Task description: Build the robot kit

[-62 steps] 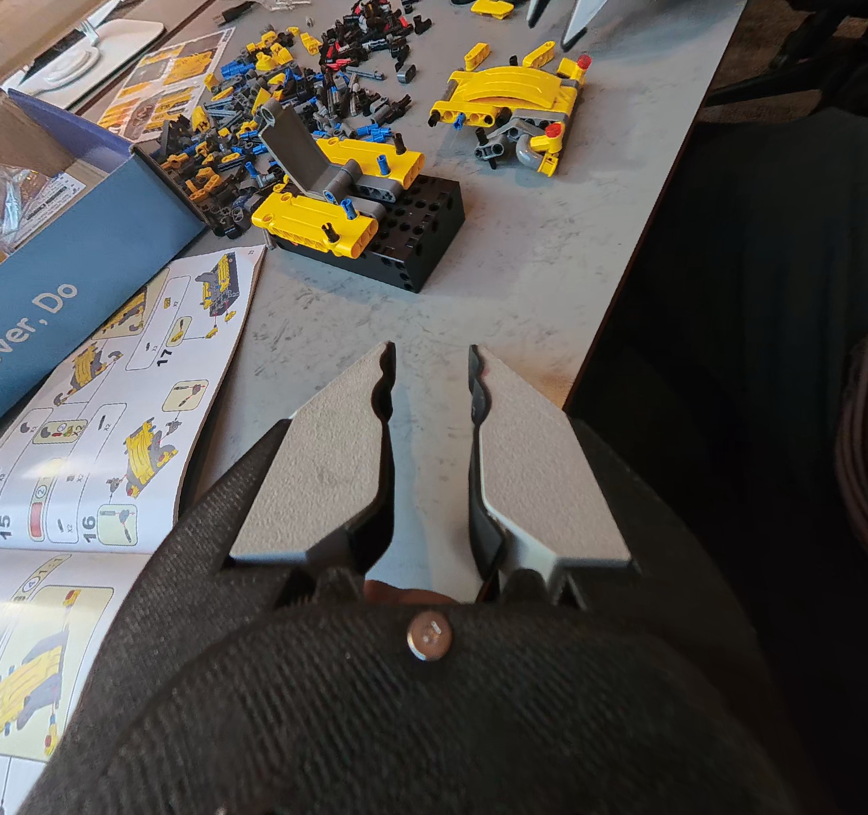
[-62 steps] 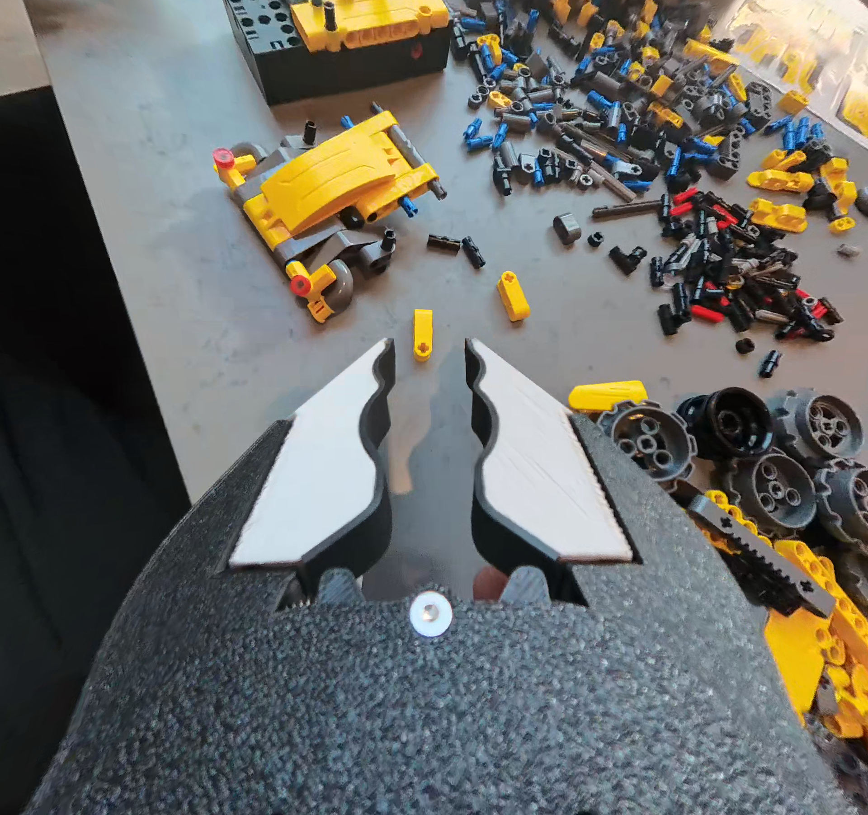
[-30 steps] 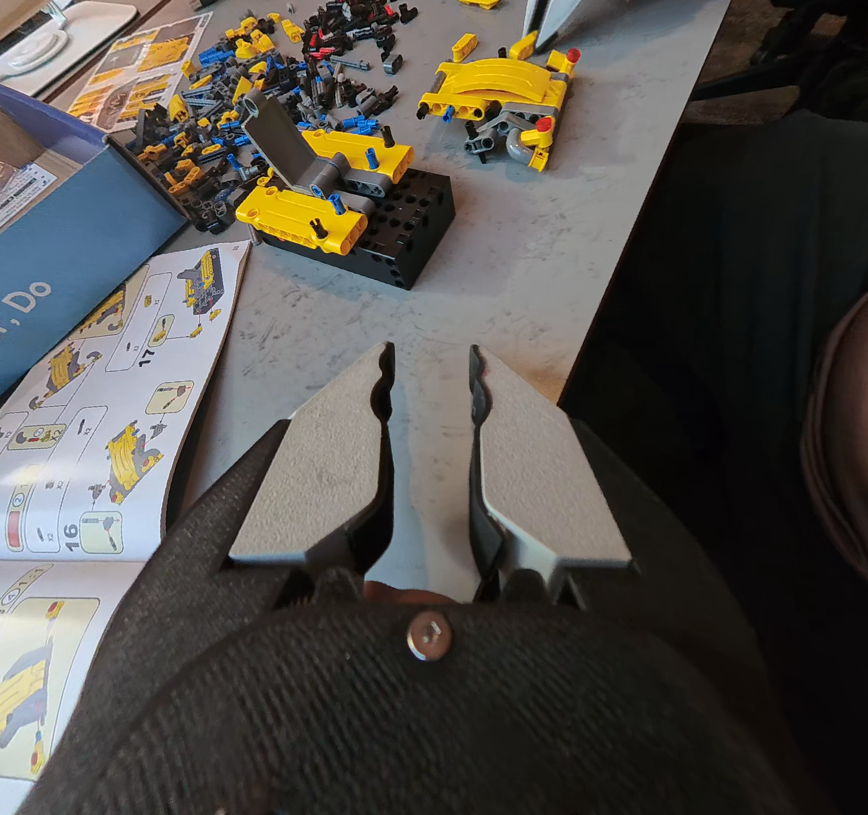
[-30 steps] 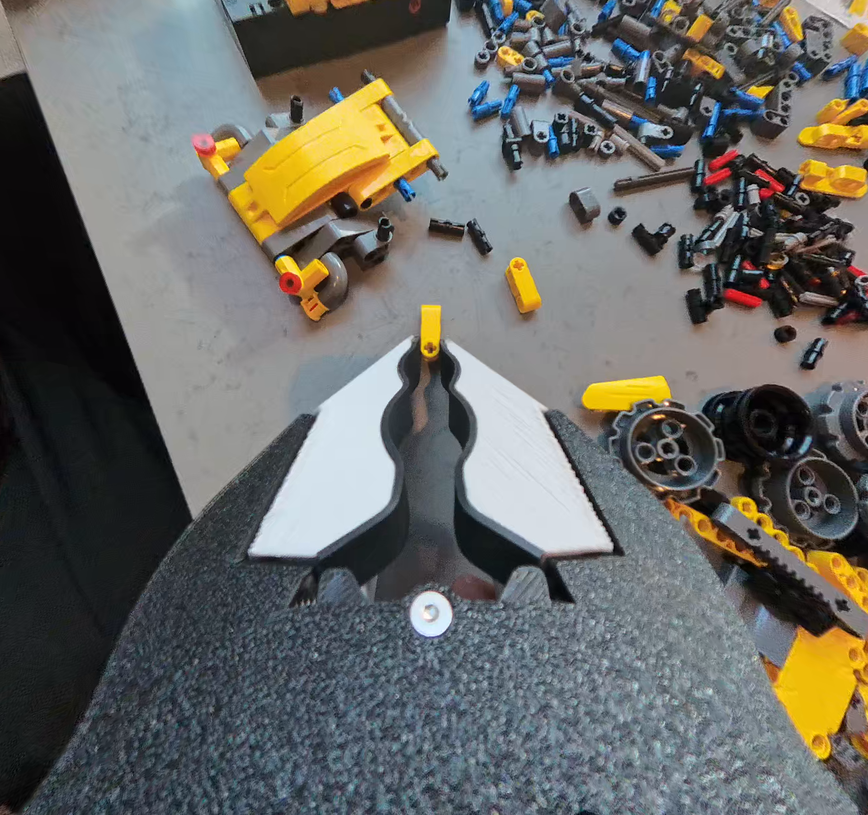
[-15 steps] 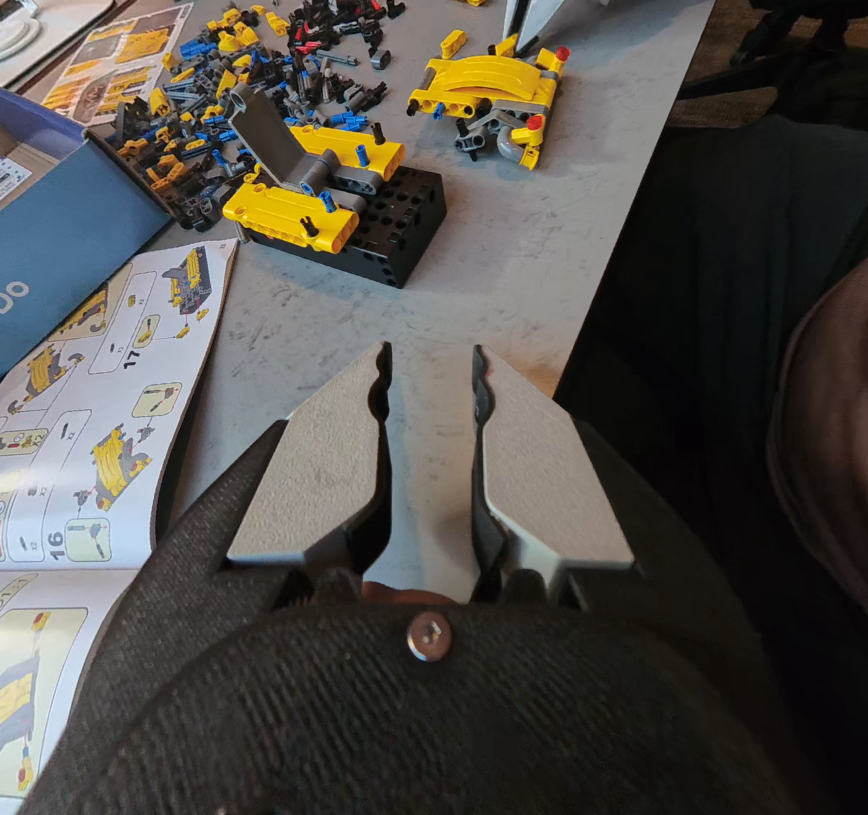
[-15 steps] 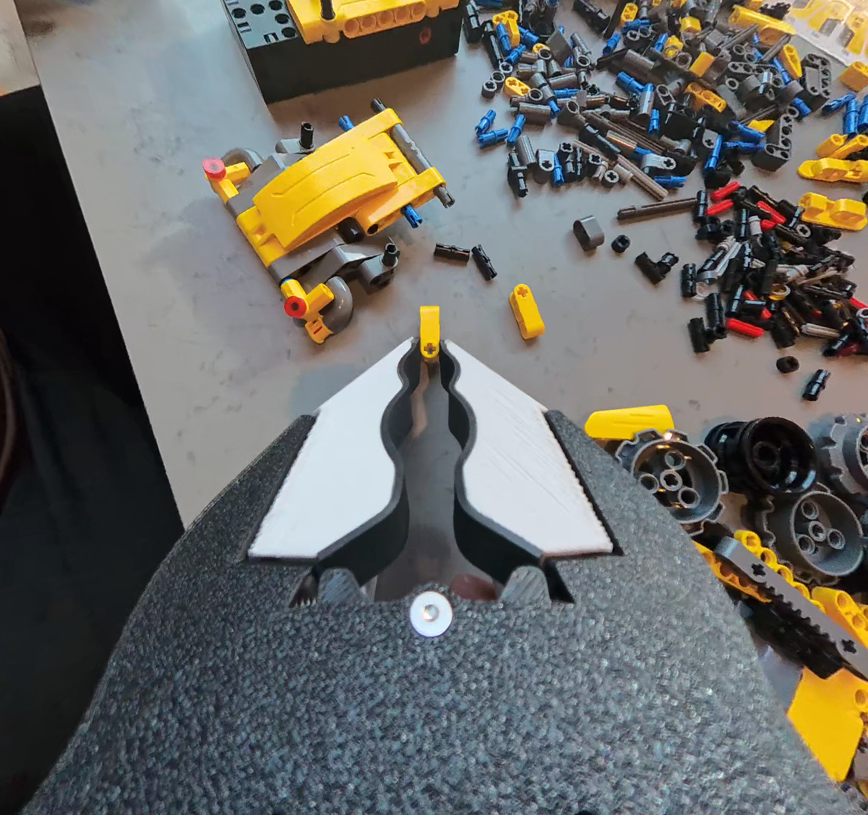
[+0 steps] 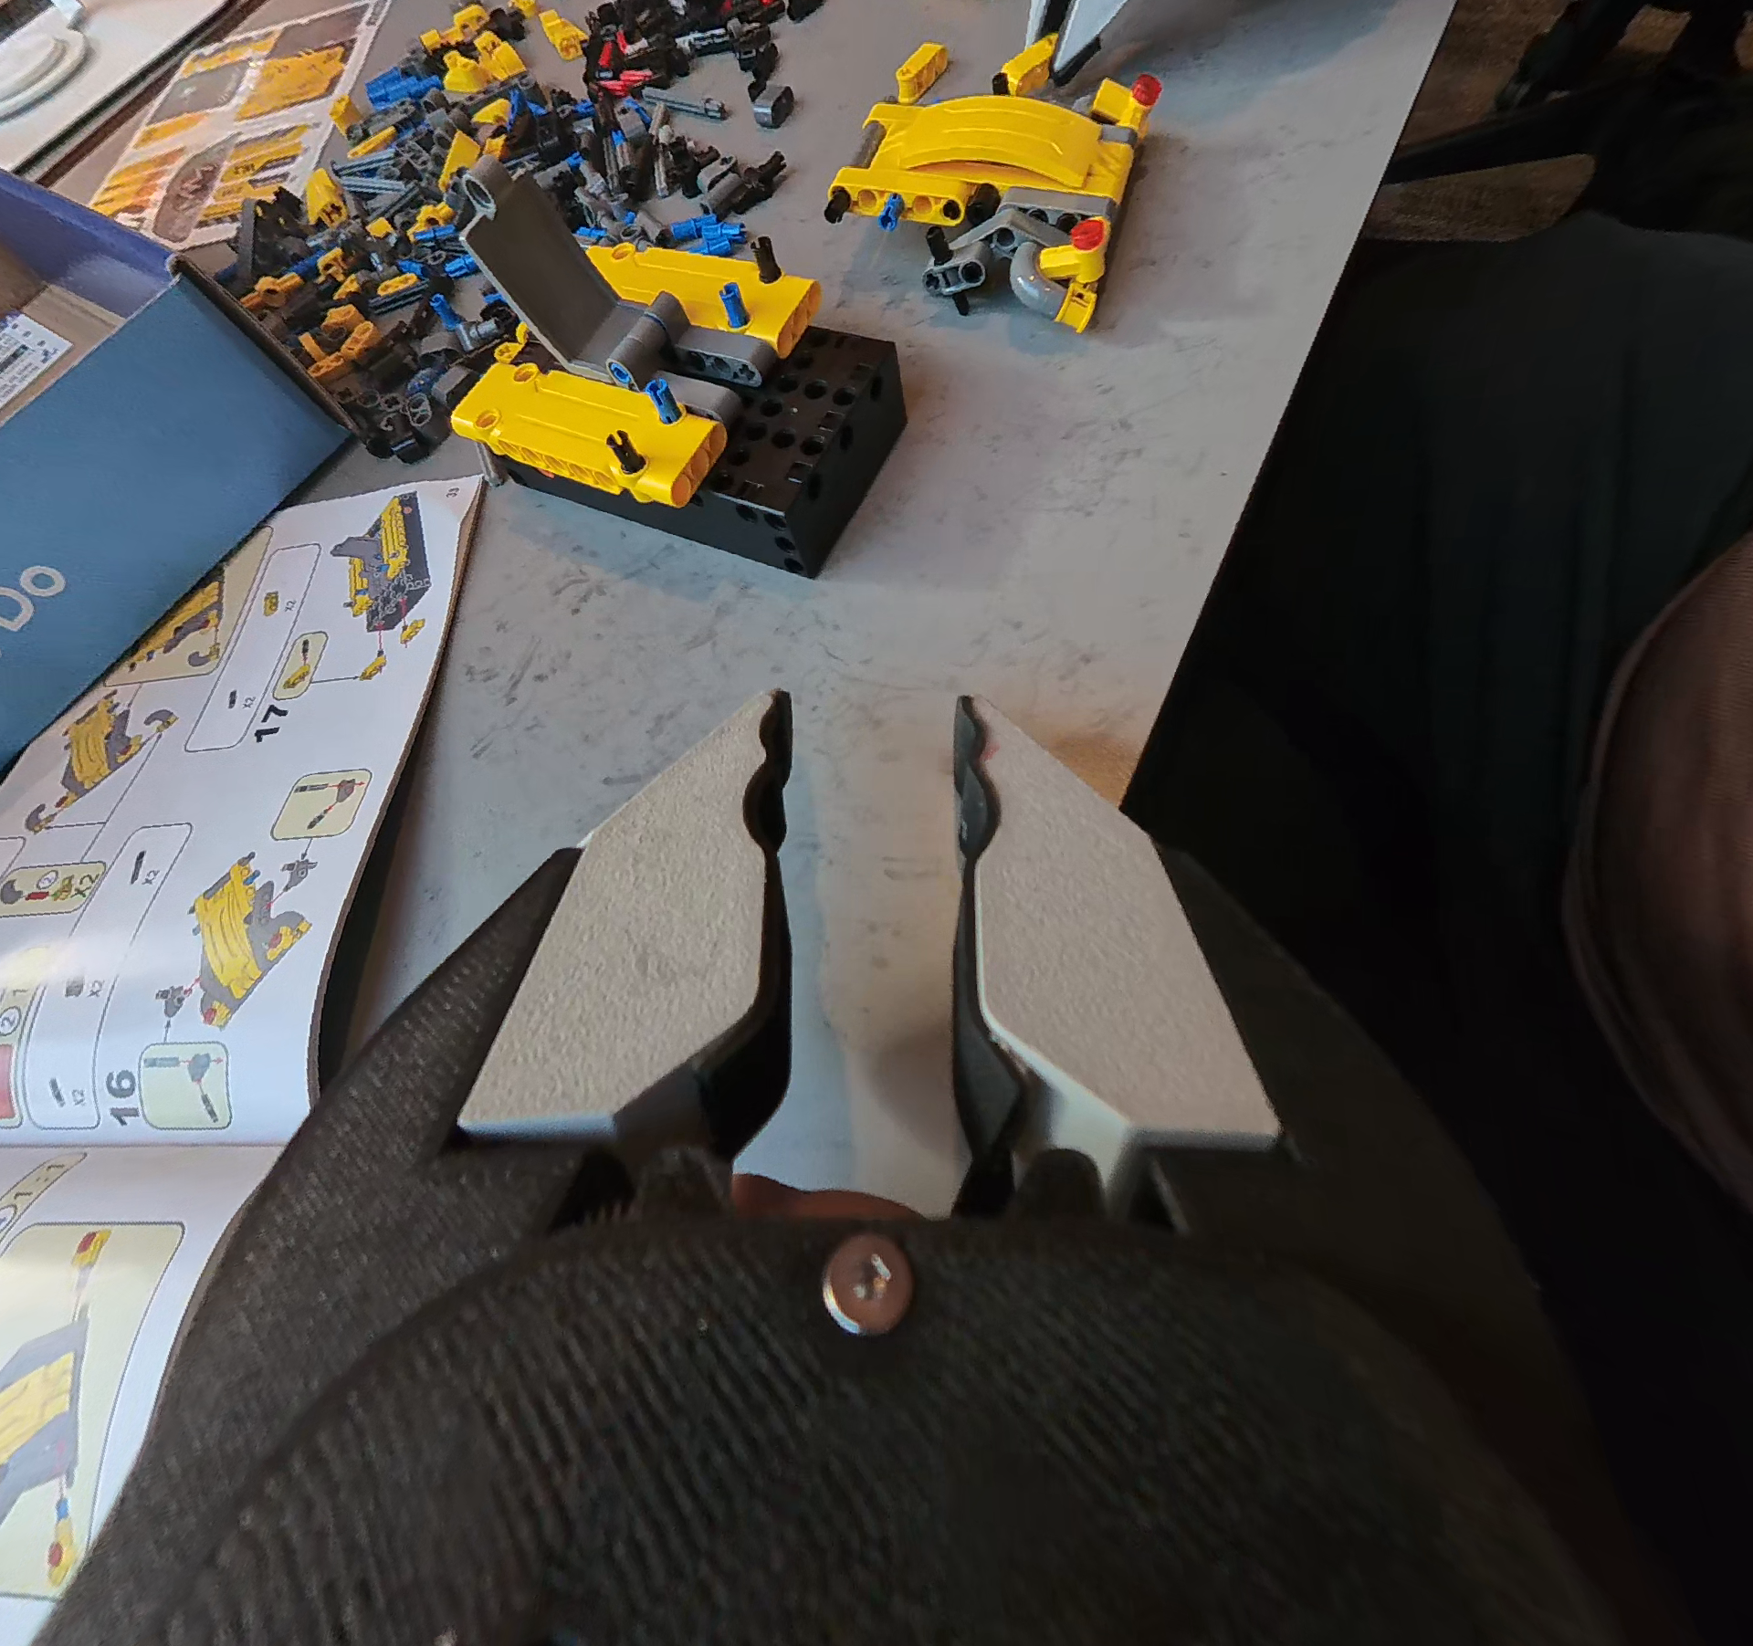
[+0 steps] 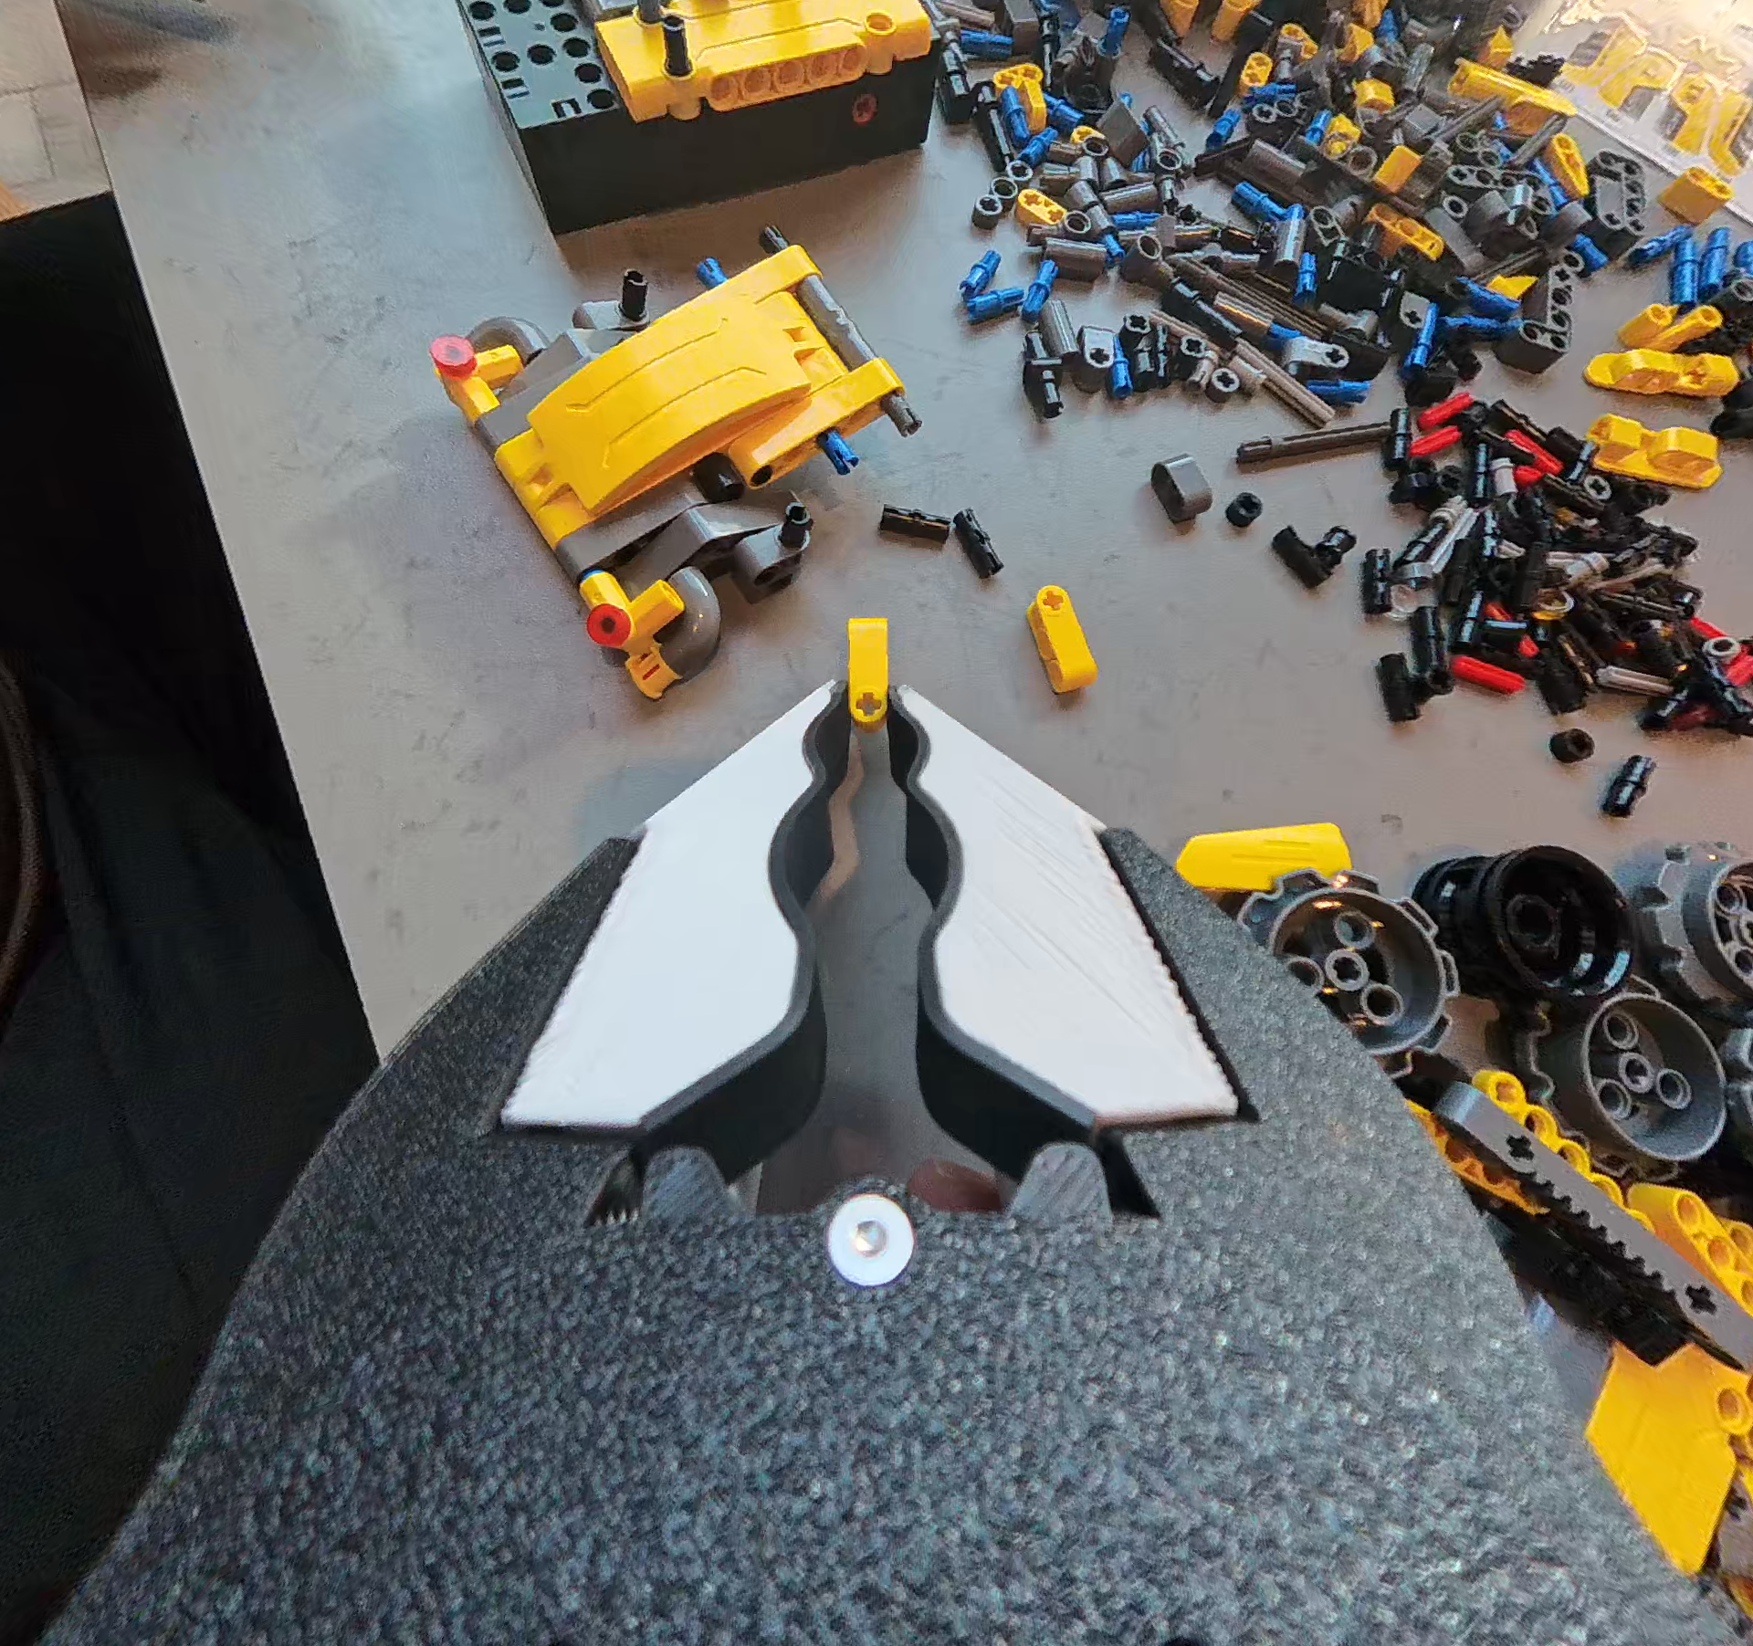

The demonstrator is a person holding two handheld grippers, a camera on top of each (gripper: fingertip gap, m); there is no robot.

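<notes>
While its two pale fingers are drawn almost together at the tips, the right gripper pinches a small yellow connector by its near end, the end with the cross-shaped hole, and the rest of the piece sticks out forward beyond the tips. I judge this piece to be very light, rigid moulded plastic with smooth, somewhat slippery faces; held only by one end, it could twist or pop out if pushed sideways, so a hold across its flat sides nearer the middle would be surer. Whether it is lifted clear of the grey table or just touching it I cannot tell. Just beside it to the right lies a second yellow connector, and two short black pins lie a little farther on. Ahead and to the left sits a yellow and grey sub-assembly with red studs, near the table edge, and beyond that a black perforated block carrying yellow beams. A wide scatter of loose pieces spreads to the right, with dark grey wheel hubs close by the gripper's right side. The left gripper stands apart from all this, its fingers parted and holding nothing, over bare table near the edge, with an open instruction booklet to its left and a blue box beyond that.
</notes>
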